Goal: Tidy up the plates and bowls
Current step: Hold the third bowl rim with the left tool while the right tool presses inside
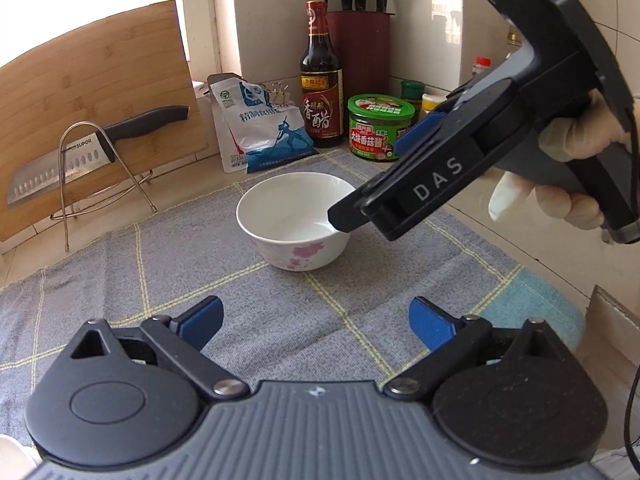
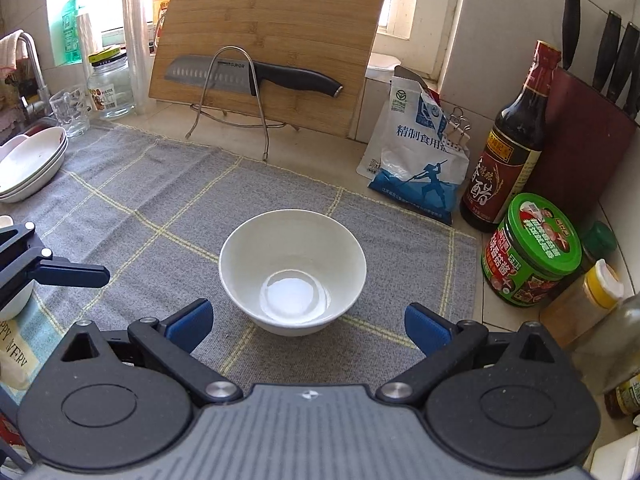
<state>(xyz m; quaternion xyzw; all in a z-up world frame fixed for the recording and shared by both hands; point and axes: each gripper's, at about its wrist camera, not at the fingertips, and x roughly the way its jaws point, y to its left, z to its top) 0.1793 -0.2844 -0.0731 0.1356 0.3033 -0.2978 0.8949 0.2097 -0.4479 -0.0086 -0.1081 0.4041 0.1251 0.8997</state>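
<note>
Squarely on the grey checked cloth (image 2: 168, 184) stands a white bowl (image 2: 292, 270), upright and empty, with a pink flower print on its outer wall in the left wrist view (image 1: 295, 226). Everything else is placed from that bowl.

Just short of the bowl, the right gripper (image 2: 306, 326) has its blue-padded jaws spread wide with nothing between them; the bowl sits ahead of the gap, not touched by either pad. Seen from the left wrist camera, that same gripper (image 1: 374, 184) reaches over the bowl's right rim, held by a gloved hand (image 1: 568, 168).

Nearer than the bowl in its own view, the left gripper (image 1: 316, 322) also stands wide open and empty, with bare cloth between its pads.

Behind the bowl, a bamboo cutting board (image 2: 264, 40) leans against the wall with a Supor knife (image 2: 248, 74) on a wire rack. Behind and right of the bowl are a salt bag (image 2: 416, 160), a vinegar bottle (image 2: 508, 152) and a green-lidded sauce jar (image 2: 528, 248). Far left of the bowl, at the cloth's edge, is a stack of white plates (image 2: 32, 164).
</note>
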